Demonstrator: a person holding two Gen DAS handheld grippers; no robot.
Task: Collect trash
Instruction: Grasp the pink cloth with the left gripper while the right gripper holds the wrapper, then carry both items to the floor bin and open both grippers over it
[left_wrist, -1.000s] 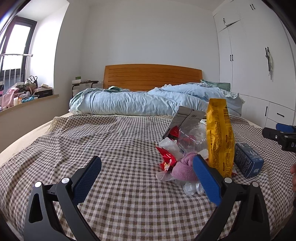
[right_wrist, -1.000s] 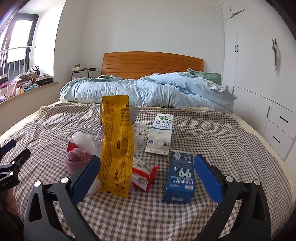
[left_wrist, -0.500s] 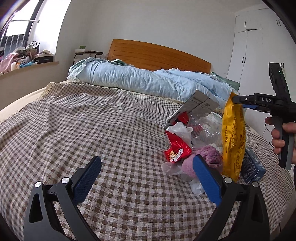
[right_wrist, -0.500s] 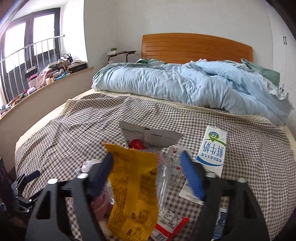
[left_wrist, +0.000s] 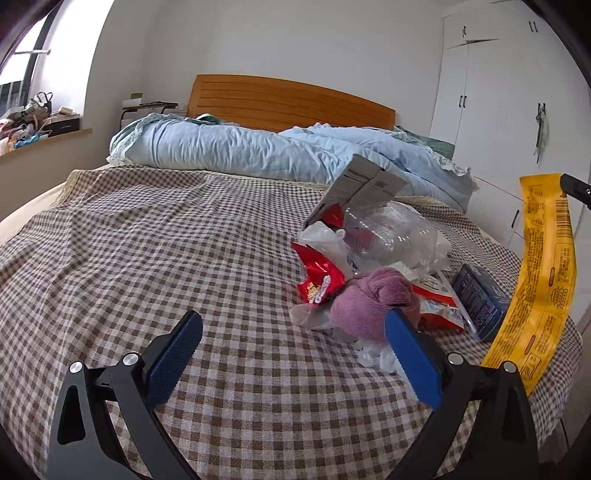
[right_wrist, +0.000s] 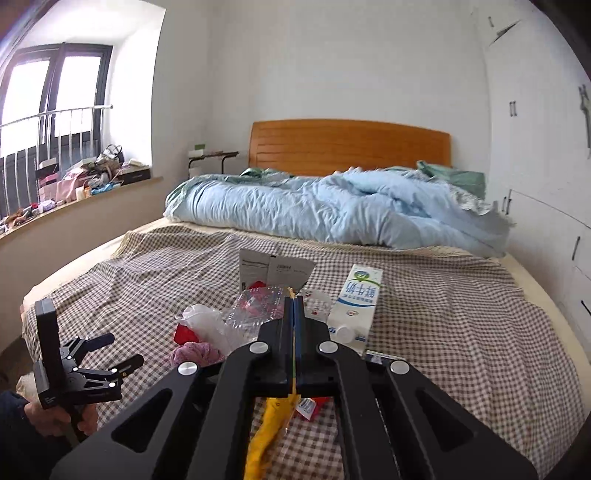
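Observation:
A pile of trash lies on the checked bedspread (left_wrist: 147, 258): a clear plastic container (left_wrist: 388, 236), a grey card sleeve (left_wrist: 362, 188), a red snack wrapper (left_wrist: 317, 277), a pink cloth (left_wrist: 373, 306), a dark blue carton (left_wrist: 480, 295) and a white milk carton (right_wrist: 354, 302). My right gripper (right_wrist: 293, 310) is shut on the top edge of a long yellow snack bag (left_wrist: 539, 280), which hangs lifted at the right of the left wrist view and shows below the fingers in the right wrist view (right_wrist: 269, 435). My left gripper (left_wrist: 291, 358) is open and empty, low over the bed, left of the pile.
A rumpled light blue duvet (left_wrist: 258, 147) lies along the wooden headboard (left_wrist: 291, 99). White wardrobes (left_wrist: 498, 92) stand to the right. A cluttered window ledge (right_wrist: 74, 177) runs along the left wall. The left gripper's body shows in the right wrist view (right_wrist: 74, 369).
My right gripper has closed on the yellow bag's top and lifted it off the bed, up and to the right. My left gripper has stayed open and shifted little.

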